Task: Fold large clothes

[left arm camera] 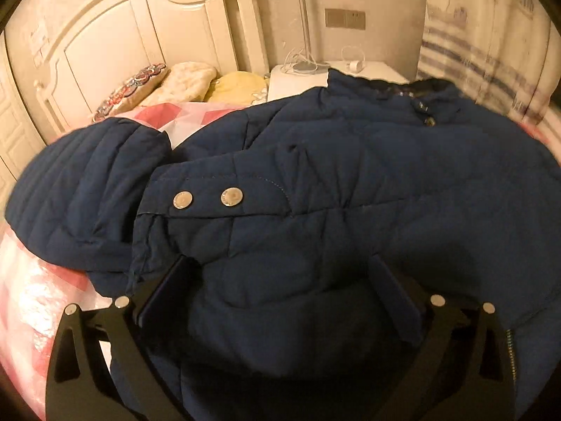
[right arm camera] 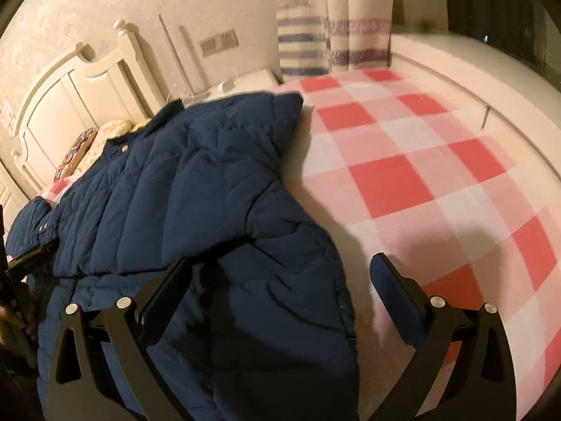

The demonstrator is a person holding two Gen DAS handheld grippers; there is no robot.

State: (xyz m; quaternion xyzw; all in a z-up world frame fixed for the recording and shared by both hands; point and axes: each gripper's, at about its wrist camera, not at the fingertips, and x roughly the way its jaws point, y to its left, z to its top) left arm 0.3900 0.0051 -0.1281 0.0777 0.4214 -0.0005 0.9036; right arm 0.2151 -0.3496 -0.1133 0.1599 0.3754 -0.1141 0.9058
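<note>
Two grippers hover spread over a navy quilted jacket lying on the checked bed cover, collar toward the headboard. Left gripper straddles the folded sleeve; right gripper brackets the jacket's right edge.

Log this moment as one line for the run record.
jacket spread on bed | left gripper open over jacket | right gripper open at its edge
</note>
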